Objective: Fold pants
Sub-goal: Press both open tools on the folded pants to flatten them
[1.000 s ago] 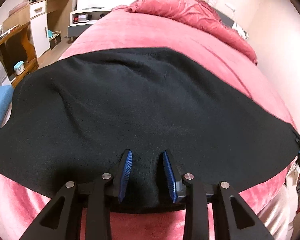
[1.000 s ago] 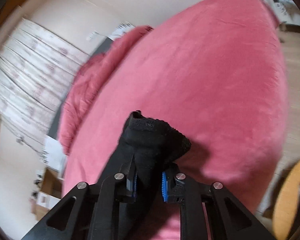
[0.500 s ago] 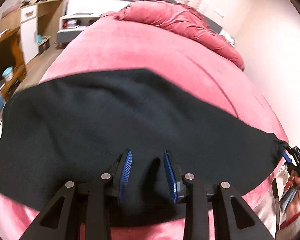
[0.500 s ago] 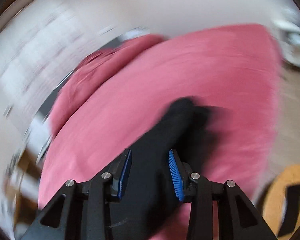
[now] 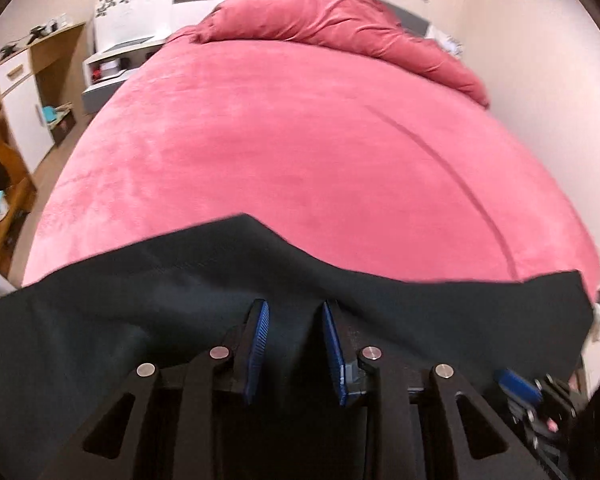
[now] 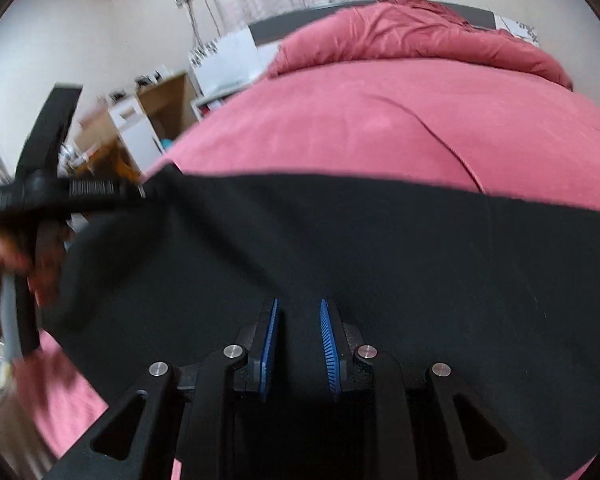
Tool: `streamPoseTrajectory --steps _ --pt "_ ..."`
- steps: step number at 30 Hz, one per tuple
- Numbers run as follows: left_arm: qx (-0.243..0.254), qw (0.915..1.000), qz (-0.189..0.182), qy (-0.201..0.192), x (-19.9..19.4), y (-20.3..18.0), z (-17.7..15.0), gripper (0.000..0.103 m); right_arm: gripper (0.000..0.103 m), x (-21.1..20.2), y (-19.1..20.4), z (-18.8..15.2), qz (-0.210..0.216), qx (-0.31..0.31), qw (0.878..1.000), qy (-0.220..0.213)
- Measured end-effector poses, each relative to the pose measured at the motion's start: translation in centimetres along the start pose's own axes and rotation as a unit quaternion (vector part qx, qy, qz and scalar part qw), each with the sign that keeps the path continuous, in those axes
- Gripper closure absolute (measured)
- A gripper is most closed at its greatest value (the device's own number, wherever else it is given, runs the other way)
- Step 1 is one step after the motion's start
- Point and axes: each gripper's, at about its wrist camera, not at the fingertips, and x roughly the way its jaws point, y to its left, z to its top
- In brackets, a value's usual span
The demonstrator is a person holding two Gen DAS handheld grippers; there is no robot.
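Observation:
Black pants [image 5: 180, 292] lie spread flat across the near edge of a pink bed [image 5: 300, 152]; they also fill the lower half of the right wrist view [image 6: 380, 248]. My left gripper [image 5: 294, 312] is open, its blue pads over the black cloth with nothing pinched between them. My right gripper [image 6: 298, 308] is open too, over the cloth near its near edge. The left gripper shows blurred at the left of the right wrist view [image 6: 52, 196], at the cloth's left end. The right gripper appears at the lower right of the left wrist view [image 5: 532, 396].
A rumpled pink duvet [image 5: 340, 28] lies at the head of the bed. A wooden desk and white cabinet [image 5: 20, 92] stand left of the bed, with a white nightstand [image 5: 116, 64] behind. A wall [image 5: 540, 80] runs along the bed's right side.
My right gripper has let go of the black cloth corner and swung round to face the bed head. My left gripper has pulled back toward the near edge, so more pink bed shows.

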Motion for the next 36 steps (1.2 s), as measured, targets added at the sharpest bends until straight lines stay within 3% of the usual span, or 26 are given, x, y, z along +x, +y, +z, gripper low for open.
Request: streamPoseTrajectory --steps 3,8,12,17,21,25,29,36 --pt "-0.018 0.9995 0.027 0.001 1.9 1.7 0.8 0.075 0.084 0.3 -1.0 1.0 0.010 0.008 1.000 -0.005" --pt "-0.033 0.9985 0.038 -0.023 3.5 3.0 2.6 0.073 0.084 1.5 -0.7 1.6 0.010 -0.003 1.000 -0.010" --pt "0.004 0.9941 0.098 -0.046 5.6 2.9 3.8 0.072 0.084 0.1 -0.8 -0.1 0.017 0.000 1.000 -0.012" --pt "-0.038 0.9955 0.065 -0.057 4.6 4.7 3.9 0.072 0.084 -0.2 -1.0 -0.2 0.021 0.003 1.000 -0.013" --pt "-0.094 0.9918 0.050 -0.072 0.9 7.5 1.4 0.072 0.084 -0.1 -1.1 -0.2 0.029 0.015 0.999 -0.013" --pt "-0.088 0.9928 0.046 -0.067 -1.7 9.7 -2.1 0.072 0.084 -0.2 -1.3 -0.3 0.033 0.022 0.999 -0.015" --pt "-0.064 0.9927 0.086 -0.054 -2.5 10.8 -4.6 0.072 0.084 -0.3 -0.7 -0.6 0.023 0.009 1.000 -0.019" --pt "-0.114 0.9821 0.135 -0.064 -4.1 13.6 -6.5 0.072 0.083 -0.4 -0.5 -0.6 0.018 0.000 1.000 -0.023"
